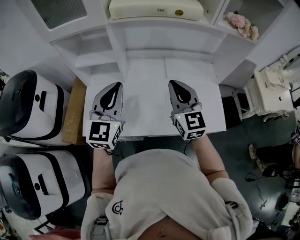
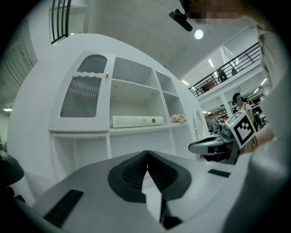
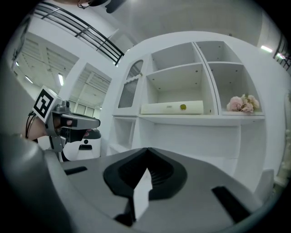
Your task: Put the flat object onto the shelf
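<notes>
A flat cream-white object (image 1: 156, 9) with a small yellow round mark lies on the middle shelf of the white cabinet (image 1: 164, 35). It also shows in the left gripper view (image 2: 137, 121) and the right gripper view (image 3: 172, 107). My left gripper (image 1: 117, 86) hovers over the white desk (image 1: 147, 108) at the left, its jaws shut with nothing in them (image 2: 146, 154). My right gripper (image 1: 173, 83) hovers at the right of the desk, also shut and empty (image 3: 147, 150). Both point toward the cabinet and stay well short of it.
A bunch of pink flowers (image 1: 243, 24) sits in the shelf compartment to the right. Two white and black machines (image 1: 30, 112) stand on the floor at the left beside a brown box (image 1: 74, 112). A white chair (image 1: 269, 91) stands to the right.
</notes>
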`<state>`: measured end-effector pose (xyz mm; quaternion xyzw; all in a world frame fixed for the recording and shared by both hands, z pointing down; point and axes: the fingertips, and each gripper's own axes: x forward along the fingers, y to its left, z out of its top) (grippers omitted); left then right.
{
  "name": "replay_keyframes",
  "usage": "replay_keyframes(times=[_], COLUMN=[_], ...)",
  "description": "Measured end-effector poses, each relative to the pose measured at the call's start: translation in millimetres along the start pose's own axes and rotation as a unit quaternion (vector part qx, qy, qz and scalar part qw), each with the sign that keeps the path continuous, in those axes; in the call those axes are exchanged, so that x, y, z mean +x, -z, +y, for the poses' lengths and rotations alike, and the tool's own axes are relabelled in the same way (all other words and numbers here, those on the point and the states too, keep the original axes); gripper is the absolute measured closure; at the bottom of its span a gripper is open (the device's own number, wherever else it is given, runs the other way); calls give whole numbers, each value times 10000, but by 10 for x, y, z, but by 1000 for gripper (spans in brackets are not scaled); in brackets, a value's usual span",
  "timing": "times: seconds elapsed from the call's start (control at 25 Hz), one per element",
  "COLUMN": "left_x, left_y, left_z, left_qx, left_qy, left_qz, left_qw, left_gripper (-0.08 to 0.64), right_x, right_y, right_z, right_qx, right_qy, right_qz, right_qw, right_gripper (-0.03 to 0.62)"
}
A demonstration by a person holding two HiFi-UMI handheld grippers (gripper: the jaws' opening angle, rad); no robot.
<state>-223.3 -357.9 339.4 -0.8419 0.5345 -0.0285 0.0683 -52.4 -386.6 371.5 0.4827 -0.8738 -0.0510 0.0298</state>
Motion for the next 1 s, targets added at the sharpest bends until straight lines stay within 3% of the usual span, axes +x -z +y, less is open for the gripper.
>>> replay_keyframes(times=[1.0], left_x=[-30], left_y=[0], left_z=[89], left_qx=[-18], left_qy=[4], left_qz=[-13], left_qw=[10000], left_gripper=[548], right_x=[54], right_y=[-73], right_z=[104], right_qx=[-6], right_qy=[51], right_qz=[40], right_qw=[10000], right_gripper=[589])
